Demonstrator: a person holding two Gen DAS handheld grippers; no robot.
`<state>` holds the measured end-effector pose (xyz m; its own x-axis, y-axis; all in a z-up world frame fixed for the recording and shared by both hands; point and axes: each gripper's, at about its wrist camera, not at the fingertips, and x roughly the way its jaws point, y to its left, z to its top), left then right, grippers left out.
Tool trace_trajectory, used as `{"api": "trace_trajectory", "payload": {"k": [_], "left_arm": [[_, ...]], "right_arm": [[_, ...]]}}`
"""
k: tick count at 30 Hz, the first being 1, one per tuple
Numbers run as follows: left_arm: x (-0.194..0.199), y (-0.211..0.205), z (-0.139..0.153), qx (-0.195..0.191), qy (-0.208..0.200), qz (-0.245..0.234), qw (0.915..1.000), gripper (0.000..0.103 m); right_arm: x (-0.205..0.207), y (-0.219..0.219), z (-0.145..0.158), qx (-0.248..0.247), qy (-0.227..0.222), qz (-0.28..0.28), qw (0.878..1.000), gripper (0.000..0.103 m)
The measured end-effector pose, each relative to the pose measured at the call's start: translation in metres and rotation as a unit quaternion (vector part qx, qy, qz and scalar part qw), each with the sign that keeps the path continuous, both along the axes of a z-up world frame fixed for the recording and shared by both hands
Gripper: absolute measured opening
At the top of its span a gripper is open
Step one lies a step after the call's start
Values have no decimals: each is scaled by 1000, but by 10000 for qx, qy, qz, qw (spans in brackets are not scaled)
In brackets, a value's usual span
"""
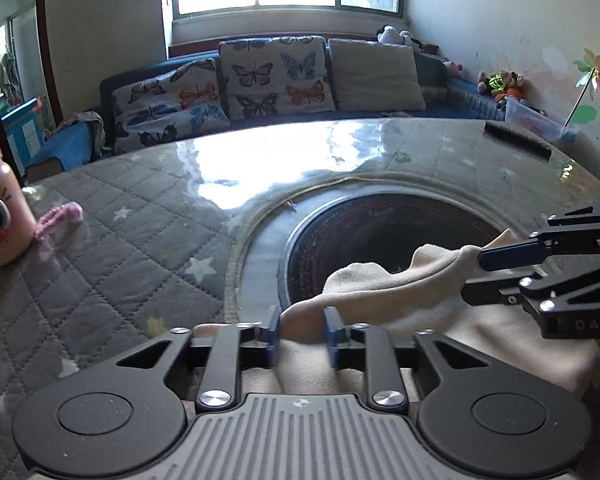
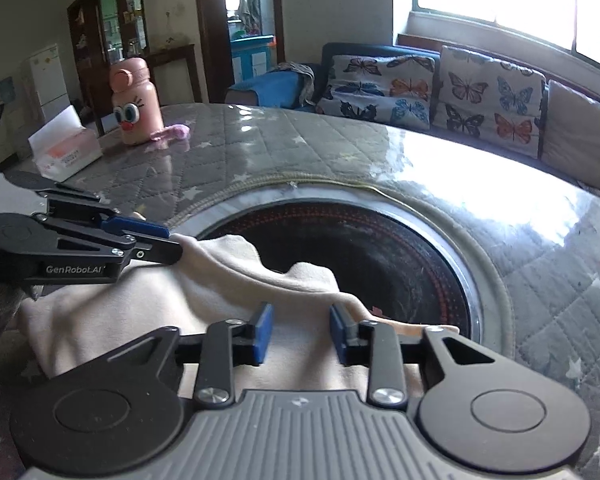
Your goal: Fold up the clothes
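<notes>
A cream fleece garment [image 1: 380,292] lies bunched at the near edge of the table, partly over a dark round recess [image 1: 380,224]. My left gripper [image 1: 303,336] straddles a raised fold of it; the blue pads stand apart and do not pinch it. In the right wrist view this gripper [image 2: 172,242] comes in from the left at the garment's [image 2: 140,312] far edge. My right gripper [image 2: 300,336] stands open over flat cloth near the recess [image 2: 360,248]. In the left wrist view it [image 1: 470,276] enters from the right, with a peak of cloth between its fingers.
A grey quilted cover [image 1: 120,240] with stars lies over the table. A pink bottle with a cartoon face [image 2: 134,104], a pink strap [image 2: 172,133] and a tissue box [image 2: 66,148] stand at the far left. A black bar [image 1: 518,140] lies far right. A sofa with butterfly cushions [image 1: 260,76] is behind.
</notes>
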<state>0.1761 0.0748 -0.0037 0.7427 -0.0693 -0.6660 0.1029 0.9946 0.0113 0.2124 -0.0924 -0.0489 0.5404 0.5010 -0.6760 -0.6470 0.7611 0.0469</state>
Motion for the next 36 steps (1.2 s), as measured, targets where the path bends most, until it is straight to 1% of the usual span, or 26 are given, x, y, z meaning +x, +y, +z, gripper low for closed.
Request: {"api": "trace_trajectory", "payload": {"k": [1, 4, 5, 7, 9, 11, 12, 13, 17, 20, 22, 24, 26, 28, 30, 32, 36], "left_arm": [[-4, 1, 3, 2, -32, 15, 10000, 39], [-20, 5, 12, -22, -158, 14, 9999, 45], [-26, 5, 14, -13, -183, 17, 9998, 46], [-40, 6, 16, 11, -221, -2, 9998, 53], [-51, 5, 17, 63, -245, -17, 9997, 55], [-62, 3, 15, 150, -263, -19, 9995, 60], [-66, 3, 14, 195, -268, -5, 9995, 64], [-70, 2, 11, 215, -254, 29, 9994, 65], [-78, 4, -4, 295, -166, 221, 9992, 65], [-83, 14, -3, -9, -199, 379, 9991, 65], [-87, 17, 2, -83, -290, 413, 9987, 65], [-88, 18, -1, -8, -259, 426, 9988, 65], [-88, 18, -7, 109, -198, 439, 9988, 65], [-90, 23, -9, 51, -188, 462, 9987, 65], [-92, 28, -7, -72, -162, 495, 9986, 65], [-94, 31, -2, -84, -190, 509, 9985, 65], [-96, 43, 9, -184, -253, 644, 9974, 65]], "right_arm": [[-3, 0, 2, 2, -29, 30, 10000, 36], [-18, -1, 10, 80, -81, 179, 9998, 40], [-25, -1, 12, 108, -100, 249, 9996, 44], [-38, -1, 14, 115, -146, 363, 9992, 52], [-51, 0, 14, 54, -237, 453, 9987, 52], [-66, 3, 12, -46, -356, 535, 9979, 53], [-71, 3, 11, -76, -397, 563, 9976, 54], [-75, 4, 10, -110, -432, 584, 9973, 54], [-84, 8, 0, -287, -523, 589, 9965, 54], [-85, 9, 4, -293, -568, 573, 9963, 55], [-88, 12, 10, -294, -657, 613, 9955, 55], [-91, 14, 13, -283, -714, 689, 9947, 58], [-92, 18, 11, -301, -720, 750, 9941, 58], [-92, 22, 7, -350, -660, 788, 9941, 58], [-93, 25, 2, -436, -588, 820, 9939, 58], [-94, 27, 2, -503, -613, 853, 9932, 58], [-99, 34, 13, -437, -756, 985, 9913, 58]]}}
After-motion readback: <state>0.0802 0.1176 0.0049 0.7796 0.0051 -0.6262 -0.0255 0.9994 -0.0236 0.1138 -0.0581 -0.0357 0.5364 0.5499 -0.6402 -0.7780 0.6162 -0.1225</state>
